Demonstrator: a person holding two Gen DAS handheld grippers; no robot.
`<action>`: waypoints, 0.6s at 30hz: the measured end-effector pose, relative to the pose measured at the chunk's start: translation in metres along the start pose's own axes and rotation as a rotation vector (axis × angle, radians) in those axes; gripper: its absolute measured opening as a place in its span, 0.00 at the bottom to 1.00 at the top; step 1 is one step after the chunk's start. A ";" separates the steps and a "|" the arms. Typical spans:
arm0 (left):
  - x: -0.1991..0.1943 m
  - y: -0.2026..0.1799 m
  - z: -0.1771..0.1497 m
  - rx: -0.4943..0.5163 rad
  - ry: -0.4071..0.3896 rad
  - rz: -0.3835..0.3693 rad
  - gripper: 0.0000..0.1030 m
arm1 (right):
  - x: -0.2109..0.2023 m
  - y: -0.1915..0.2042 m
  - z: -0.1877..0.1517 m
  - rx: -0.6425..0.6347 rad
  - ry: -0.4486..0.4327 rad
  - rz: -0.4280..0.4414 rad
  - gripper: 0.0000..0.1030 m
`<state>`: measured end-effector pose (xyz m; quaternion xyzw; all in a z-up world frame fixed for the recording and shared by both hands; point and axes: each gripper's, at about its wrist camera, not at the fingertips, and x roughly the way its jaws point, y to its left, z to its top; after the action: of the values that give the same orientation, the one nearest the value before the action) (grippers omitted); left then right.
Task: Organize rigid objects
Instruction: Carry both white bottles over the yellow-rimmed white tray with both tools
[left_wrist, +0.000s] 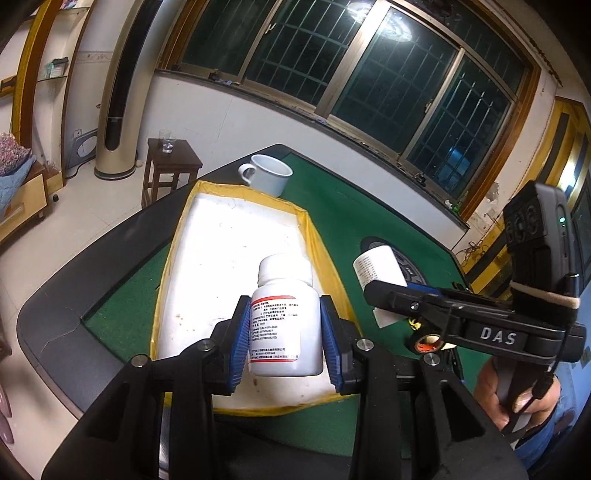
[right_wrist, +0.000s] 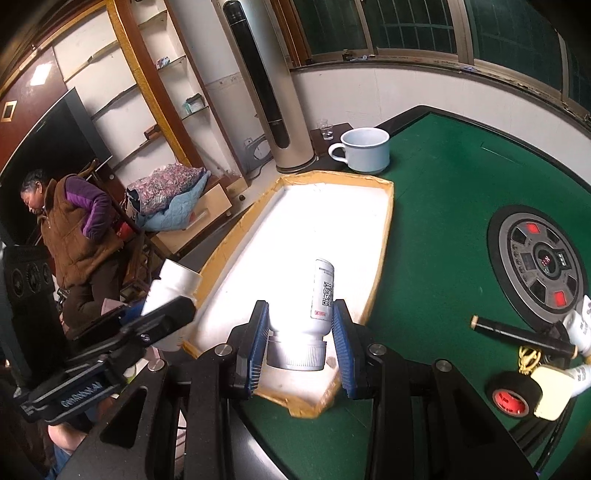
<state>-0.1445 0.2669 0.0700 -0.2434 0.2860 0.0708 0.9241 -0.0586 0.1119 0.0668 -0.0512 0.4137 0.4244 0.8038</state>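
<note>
My left gripper (left_wrist: 283, 339) is shut on a white pill bottle with a red-striped label (left_wrist: 284, 321), cap pointing away, held above the near end of the white tray with yellow taped rim (left_wrist: 173, 258). My right gripper (right_wrist: 300, 347) is shut on a slimmer white bottle with a QR label (right_wrist: 320, 302), cap toward me, above the tray's near right corner (right_wrist: 384, 236). The right gripper with its bottle (left_wrist: 380, 269) also shows in the left wrist view, right of the tray. The left gripper and its bottle (right_wrist: 173, 291) show at the tray's left edge.
A pale blue mug (left_wrist: 267, 179) (right_wrist: 364, 149) stands on the green felt table (left_wrist: 369, 221) beyond the tray. A round dial panel (right_wrist: 543, 262) is set in the table. A tape roll (right_wrist: 511, 395), black stick (right_wrist: 521, 334) and small items lie at right. A person (right_wrist: 74, 236) stands at left.
</note>
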 end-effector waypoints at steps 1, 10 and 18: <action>0.002 0.002 -0.001 -0.003 0.005 0.005 0.32 | 0.003 0.002 0.003 -0.004 0.001 0.001 0.30; 0.021 0.000 -0.010 0.061 0.065 0.045 0.32 | 0.040 0.002 0.017 0.021 0.080 -0.013 0.30; 0.038 -0.001 -0.016 0.100 0.123 0.080 0.32 | 0.072 0.001 0.022 0.016 0.153 -0.049 0.30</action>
<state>-0.1210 0.2578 0.0374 -0.1893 0.3551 0.0780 0.9121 -0.0245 0.1679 0.0306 -0.0874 0.4758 0.3961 0.7805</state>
